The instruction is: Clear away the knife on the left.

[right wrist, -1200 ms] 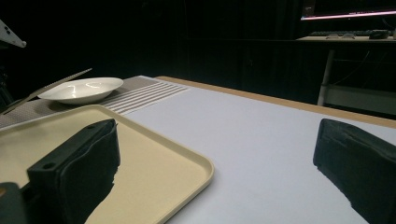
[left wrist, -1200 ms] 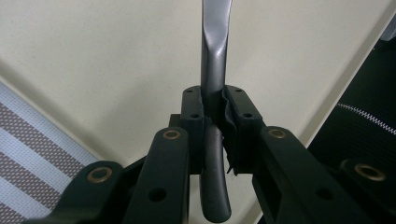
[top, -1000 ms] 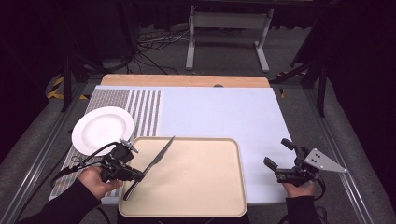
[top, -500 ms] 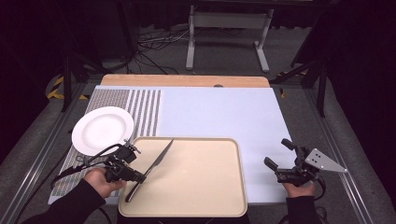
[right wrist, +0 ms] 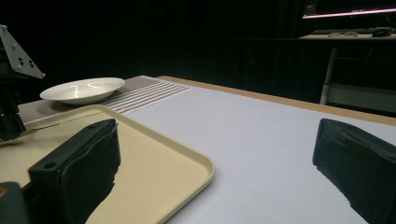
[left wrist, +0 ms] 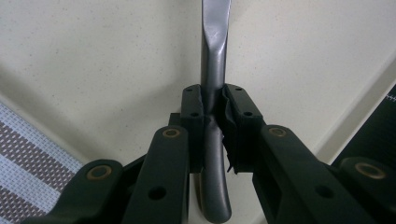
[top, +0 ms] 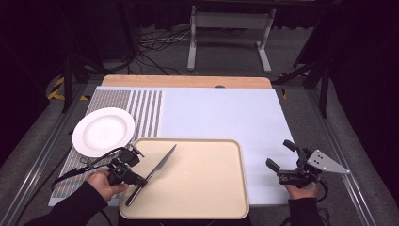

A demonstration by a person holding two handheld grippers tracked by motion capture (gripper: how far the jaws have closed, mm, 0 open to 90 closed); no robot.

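Gripping the knife (top: 153,173) by its handle, the left gripper (top: 133,175) has both pads (left wrist: 194,114) clamped tight, blade lying over the beige tray's (top: 207,188) left part. The right gripper (top: 281,157) hovers over the mat (top: 221,113), its 2 jaws wide apart, empty.

A wooden table (top: 188,81) is seen, its far edge left bare as a strip of pale wood. Most of it is covered by a light blue mat (top: 221,117). Over the mat's left part a striped woven placemat (top: 141,106) is laid. A white plate (top: 103,132) is set on that placemat, at the left. A beige tray (top: 207,188) is placed at the near edge, just beside the plate, its left side overlapping the placemat and the rest resting on the blue mat.
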